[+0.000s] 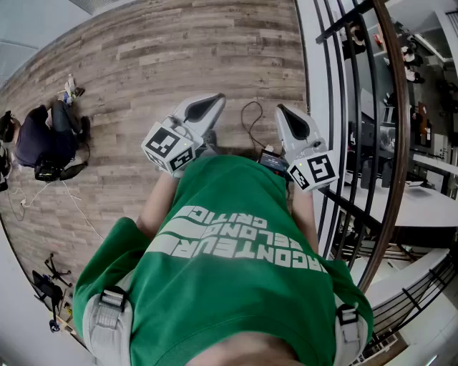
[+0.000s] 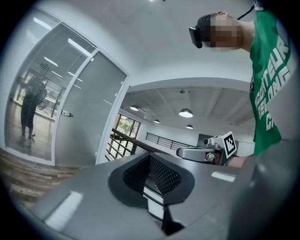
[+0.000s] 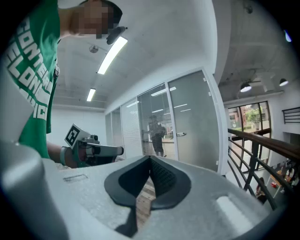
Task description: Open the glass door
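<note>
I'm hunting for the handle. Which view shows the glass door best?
The left gripper view: the glass door shows full height, handle included. The right gripper view shows it smaller, bottom hidden. The head view misses it.

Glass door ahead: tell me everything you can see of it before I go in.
The glass door is a tall frosted pane in a pale frame, upright and shut, set beside glass panels with blinds. A small metal handle sits at mid-height near its left edge. Nothing touches it.

Green shirt point(image 1: 236, 300), white lettering point(image 1: 236, 244); brown wood-plank floor point(image 1: 179, 50); black railing point(image 1: 346, 19); frosted grey glass door point(image 2: 89, 117)
</note>
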`<act>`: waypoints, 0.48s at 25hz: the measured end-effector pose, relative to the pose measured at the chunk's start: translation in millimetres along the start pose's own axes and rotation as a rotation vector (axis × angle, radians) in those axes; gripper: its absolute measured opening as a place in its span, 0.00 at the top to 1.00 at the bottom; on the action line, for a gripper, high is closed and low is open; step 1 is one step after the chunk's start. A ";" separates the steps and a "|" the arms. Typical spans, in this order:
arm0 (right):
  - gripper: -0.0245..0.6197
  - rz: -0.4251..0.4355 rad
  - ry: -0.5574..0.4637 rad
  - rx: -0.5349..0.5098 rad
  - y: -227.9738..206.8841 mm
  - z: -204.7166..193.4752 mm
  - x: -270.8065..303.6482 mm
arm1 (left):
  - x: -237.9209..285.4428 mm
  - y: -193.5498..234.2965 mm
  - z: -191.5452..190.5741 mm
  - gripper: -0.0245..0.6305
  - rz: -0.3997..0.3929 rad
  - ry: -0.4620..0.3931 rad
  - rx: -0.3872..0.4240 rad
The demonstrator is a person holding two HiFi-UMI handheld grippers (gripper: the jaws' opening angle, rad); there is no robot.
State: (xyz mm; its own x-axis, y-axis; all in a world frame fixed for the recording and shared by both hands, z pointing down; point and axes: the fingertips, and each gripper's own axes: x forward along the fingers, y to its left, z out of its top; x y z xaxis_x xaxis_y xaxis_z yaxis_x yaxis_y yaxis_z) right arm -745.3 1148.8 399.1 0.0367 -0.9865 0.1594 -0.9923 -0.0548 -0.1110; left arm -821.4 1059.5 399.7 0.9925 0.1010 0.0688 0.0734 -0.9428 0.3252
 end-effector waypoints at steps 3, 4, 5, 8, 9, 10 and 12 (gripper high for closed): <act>0.97 0.039 -0.012 0.001 10.4 0.0 8.6 | -3.8 7.0 -1.1 0.95 0.006 -0.002 0.008; 0.97 0.050 -0.017 0.002 13.1 0.7 10.3 | -5.0 9.1 -2.1 0.95 0.009 0.000 0.009; 0.97 0.056 -0.020 0.001 15.1 1.4 11.0 | -6.2 10.8 -3.3 0.95 0.011 0.004 0.008; 0.97 0.045 -0.018 0.000 14.9 1.6 8.8 | -7.7 13.0 -6.6 0.95 0.009 0.015 0.007; 0.97 0.035 -0.015 0.002 13.2 0.9 7.3 | -7.5 13.3 -6.9 0.95 0.006 0.017 0.009; 0.97 0.024 -0.012 0.005 11.4 -0.2 5.8 | -7.3 13.6 -6.9 0.95 0.002 0.019 0.010; 0.97 0.000 -0.005 0.010 8.0 -2.6 3.2 | -7.7 15.0 -6.7 0.95 -0.004 0.019 0.011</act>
State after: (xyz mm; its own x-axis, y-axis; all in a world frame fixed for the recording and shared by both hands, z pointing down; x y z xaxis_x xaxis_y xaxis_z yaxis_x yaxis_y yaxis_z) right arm -753.4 1145.6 401.2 0.0373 -0.9872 0.1548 -0.9911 -0.0563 -0.1204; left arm -828.5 1046.7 410.4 0.9901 0.1109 0.0859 0.0786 -0.9457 0.3153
